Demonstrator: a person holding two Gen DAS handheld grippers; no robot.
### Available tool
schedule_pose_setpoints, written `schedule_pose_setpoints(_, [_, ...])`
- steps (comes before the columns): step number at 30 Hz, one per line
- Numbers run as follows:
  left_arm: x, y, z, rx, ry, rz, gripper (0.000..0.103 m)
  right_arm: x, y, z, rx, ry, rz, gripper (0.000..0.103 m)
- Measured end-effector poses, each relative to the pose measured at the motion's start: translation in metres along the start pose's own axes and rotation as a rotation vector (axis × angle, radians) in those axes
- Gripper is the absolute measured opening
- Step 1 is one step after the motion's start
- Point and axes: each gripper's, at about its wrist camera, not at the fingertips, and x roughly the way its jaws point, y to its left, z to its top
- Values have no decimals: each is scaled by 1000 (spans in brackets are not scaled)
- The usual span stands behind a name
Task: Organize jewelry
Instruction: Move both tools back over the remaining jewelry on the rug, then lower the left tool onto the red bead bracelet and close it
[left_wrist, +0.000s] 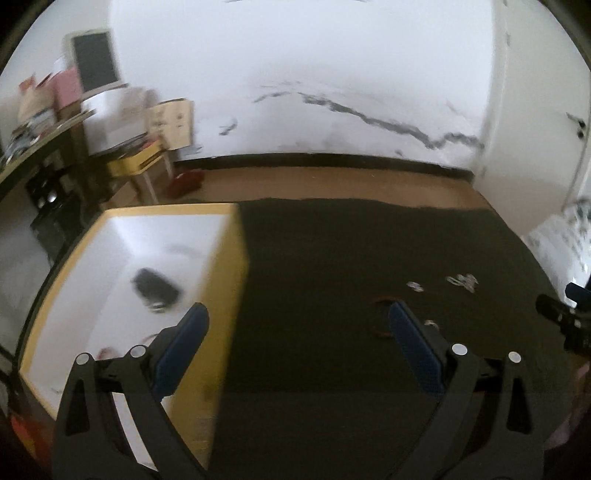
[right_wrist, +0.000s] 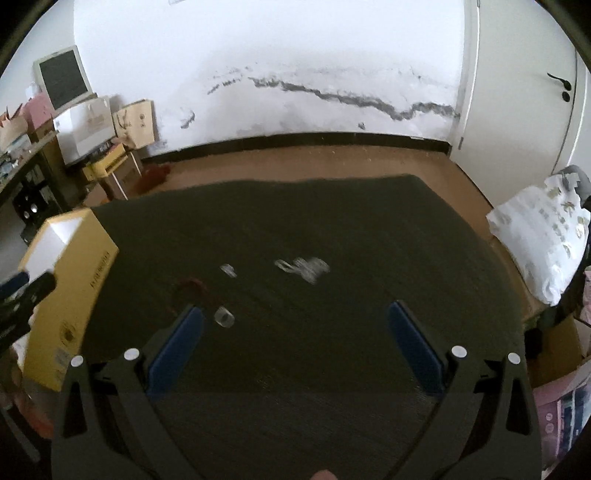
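Observation:
A yellow box (left_wrist: 229, 295) with a white inside stands at the left of a dark mat (left_wrist: 332, 258); a dark item (left_wrist: 155, 286) lies in it. Small silver jewelry pieces (left_wrist: 461, 281) lie on the mat at the right, with a reddish loop (left_wrist: 384, 301) nearer. My left gripper (left_wrist: 299, 325) is open above the box's right wall. In the right wrist view, my right gripper (right_wrist: 295, 325) hovers open over the mat (right_wrist: 332, 221). A small clear ring (right_wrist: 224, 317), a reddish cord (right_wrist: 194, 288) and silver pieces (right_wrist: 306, 267) lie ahead of it. The yellow box (right_wrist: 70, 295) is at left.
The mat lies on a brown floor (right_wrist: 295, 158) by a white wall. Cluttered shelves, boxes and a monitor (right_wrist: 64, 79) stand at far left. A white patterned bag (right_wrist: 539, 232) sits at right. The other gripper shows at each view's edge (left_wrist: 565, 321).

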Motion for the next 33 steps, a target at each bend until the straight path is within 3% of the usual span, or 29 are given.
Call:
schedule_pose_setpoints(5, [22,-66,-3,87,32,-32,95,-1,-33,-12,33,11,-2,97])
schedule_pose_setpoints(10, [32,-96,-9,138,42,-24,95,-4,-46,-7,69,2,9,97])
schedule_pose_setpoints(24, [61,-89,-7,119,78,-11,95,-9,-35,2,41,-9,35,97])
schedule_pose_setpoints(29, [89,-59,-7,5,135,-30,95,-5,-33,4,37,-4,33,97])
schedule_pose_setpoints(33, [107,-55,-12,-9,169,-34,95,-4,-32,5,35,-3,31,97])
